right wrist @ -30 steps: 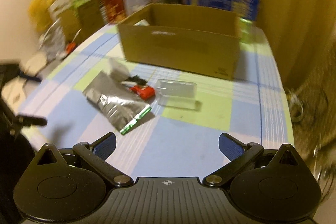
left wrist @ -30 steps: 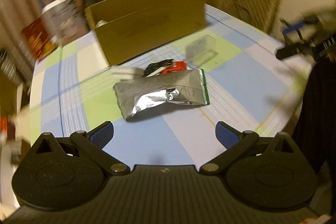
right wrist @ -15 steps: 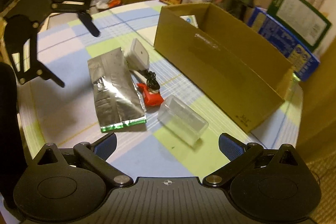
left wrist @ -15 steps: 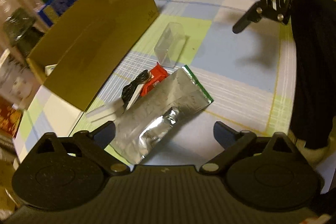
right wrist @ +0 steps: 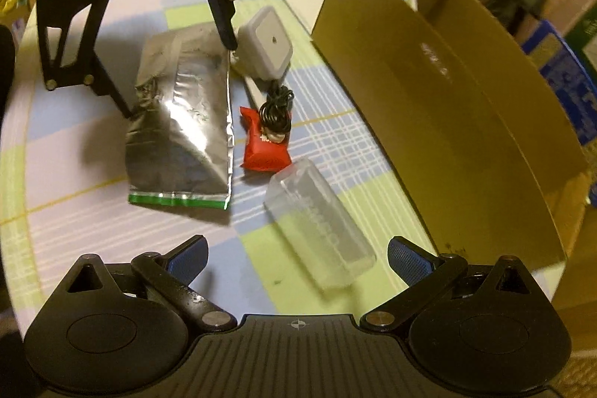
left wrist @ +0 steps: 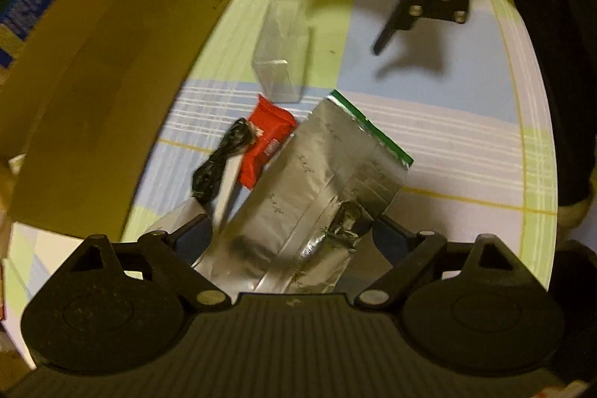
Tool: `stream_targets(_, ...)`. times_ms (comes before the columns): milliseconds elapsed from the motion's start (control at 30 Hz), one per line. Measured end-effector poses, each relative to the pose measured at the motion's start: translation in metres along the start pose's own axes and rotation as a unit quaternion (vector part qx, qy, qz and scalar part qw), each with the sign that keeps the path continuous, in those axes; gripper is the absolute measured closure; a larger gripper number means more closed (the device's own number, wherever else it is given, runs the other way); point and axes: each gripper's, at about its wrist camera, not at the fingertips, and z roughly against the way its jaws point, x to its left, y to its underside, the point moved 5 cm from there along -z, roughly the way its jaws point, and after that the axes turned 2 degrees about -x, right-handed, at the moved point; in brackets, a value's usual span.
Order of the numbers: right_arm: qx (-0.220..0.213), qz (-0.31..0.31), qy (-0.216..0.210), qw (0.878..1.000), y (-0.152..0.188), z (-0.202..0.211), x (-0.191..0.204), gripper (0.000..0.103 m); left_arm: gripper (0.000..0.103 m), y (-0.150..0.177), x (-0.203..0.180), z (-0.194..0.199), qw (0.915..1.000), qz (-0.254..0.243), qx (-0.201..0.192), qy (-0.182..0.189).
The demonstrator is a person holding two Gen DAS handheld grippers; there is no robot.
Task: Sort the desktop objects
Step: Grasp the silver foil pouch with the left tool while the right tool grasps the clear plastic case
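Checked tablecloth [right wrist: 93, 211], cardboard box [right wrist: 447, 107] beside red packet [right wrist: 265, 152], clear case [right wrist: 321, 230]

Between the left gripper's [left wrist: 289, 237] closing jaws lies a crinkled, glossy foil pouch [left wrist: 309, 196]; ahead, a clear plastic case [left wrist: 283, 51] (smooth, slightly frosted) and matt cardboard box [left wrist: 104, 92].

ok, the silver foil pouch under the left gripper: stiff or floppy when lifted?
Probably floppy: the foil pouch is creased and lies nearly flat, so likely light. Its shiny surface may slip. The left gripper is closing, its fingers astride the crumpled end, which may buckle.
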Motion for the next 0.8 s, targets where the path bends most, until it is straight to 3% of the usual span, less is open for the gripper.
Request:
stream_targets(167,0.027,0.013,-0.012,0.999,-0.005,-0.025,-0.009,0.018,0.013,0.002,0.007,-0.014,0.9998,0.003,0.013,0.018)
stream_targets(233,0.043,0.010,-0.018,0.999,-0.006,-0.032,-0.011,0.028,0.013,0.004,0.011,-0.019,0.9996,0.008,0.017,0.019)
stream_targets(367,0.061,-0.024,-0.023,0.998,-0.001,-0.033,-0.011,0.059,0.013,0.008,0.017,-0.026,0.9986,0.031,0.030,0.029)
stream_targets(467,0.066,-0.078,-0.027,0.994,0.005,-0.027,-0.011,0.073,0.014,0.011,0.014,-0.024,0.9973,0.056,0.035,0.033)
stream_targets(600,0.064,-0.157,-0.042,0.985,0.014,-0.011,0.002,0.074,0.016,0.013,0.004,-0.015,0.9925,0.109,0.035,0.042)
stream_targets(800,0.059,-0.279,-0.039,0.958,0.029,0.018,0.020,0.074,0.018,0.016,-0.018,0.002,0.9734,0.216,0.013,0.075)
